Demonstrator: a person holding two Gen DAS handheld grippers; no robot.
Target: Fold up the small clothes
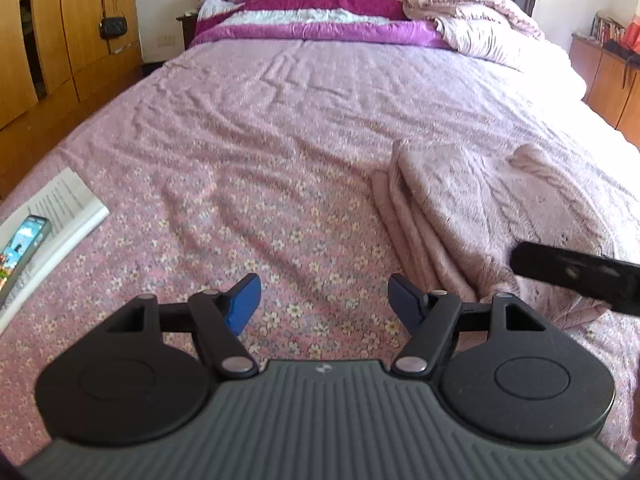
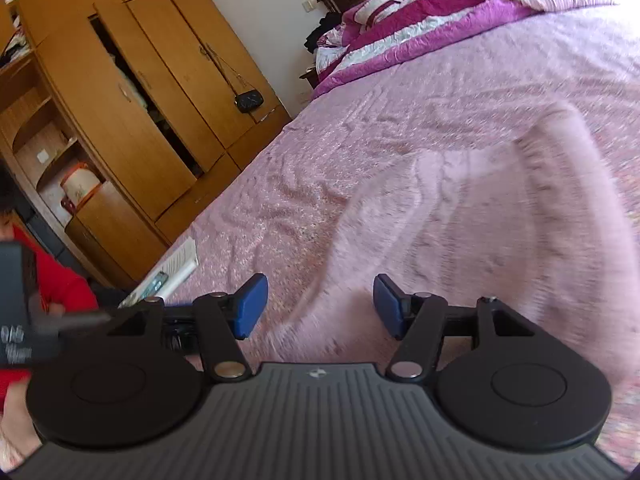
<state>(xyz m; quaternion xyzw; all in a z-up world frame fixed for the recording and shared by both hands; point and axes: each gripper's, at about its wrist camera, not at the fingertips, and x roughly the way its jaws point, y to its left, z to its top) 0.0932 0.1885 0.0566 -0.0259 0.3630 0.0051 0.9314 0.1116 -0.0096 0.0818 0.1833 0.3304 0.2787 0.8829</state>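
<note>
We see a phone on an open booklet at the bed's left edge, a striped quilt at its head, a wooden wardrobe beside.

Left gripper with blue pads spread wide, empty, right gripper likewise wide apart and empty, tilted to one side, just beside the left one

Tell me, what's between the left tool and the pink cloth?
Only flowery bedsheet. In the left wrist view, the open left tool has nothing else before the pink cloth.
</note>
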